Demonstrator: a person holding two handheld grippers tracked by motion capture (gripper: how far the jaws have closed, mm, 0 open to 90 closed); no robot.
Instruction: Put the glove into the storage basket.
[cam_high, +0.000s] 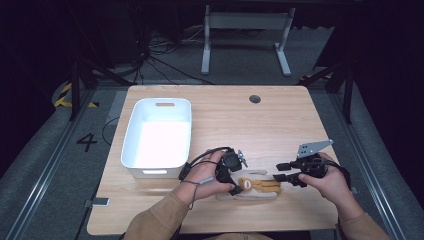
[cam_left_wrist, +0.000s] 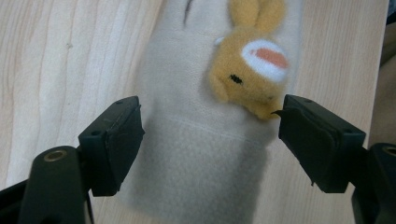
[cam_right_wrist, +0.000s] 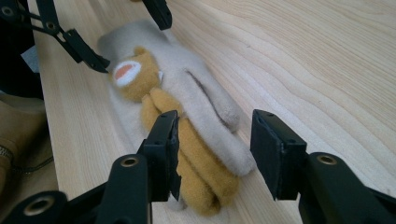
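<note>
A beige fleece glove (cam_high: 252, 194) lies flat near the table's front edge, with a yellow plush animal (cam_high: 260, 185) on top of it. My left gripper (cam_high: 236, 176) is open and straddles the cuff end of the glove (cam_left_wrist: 201, 154), just below the plush head (cam_left_wrist: 252, 74). My right gripper (cam_high: 279, 172) is open too, its jaws either side of the plush's body (cam_right_wrist: 196, 154) and the glove's finger end (cam_right_wrist: 205, 93). The left gripper (cam_right_wrist: 126, 32) also appears at the far end in the right gripper view. Nothing is clamped.
A white empty bin (cam_high: 131, 125) stands on the left half of the wooden table (cam_high: 250, 125). A round cable hole (cam_high: 255, 99) sits near the far edge. A small flat object (cam_high: 100, 202) lies at the front left corner.
</note>
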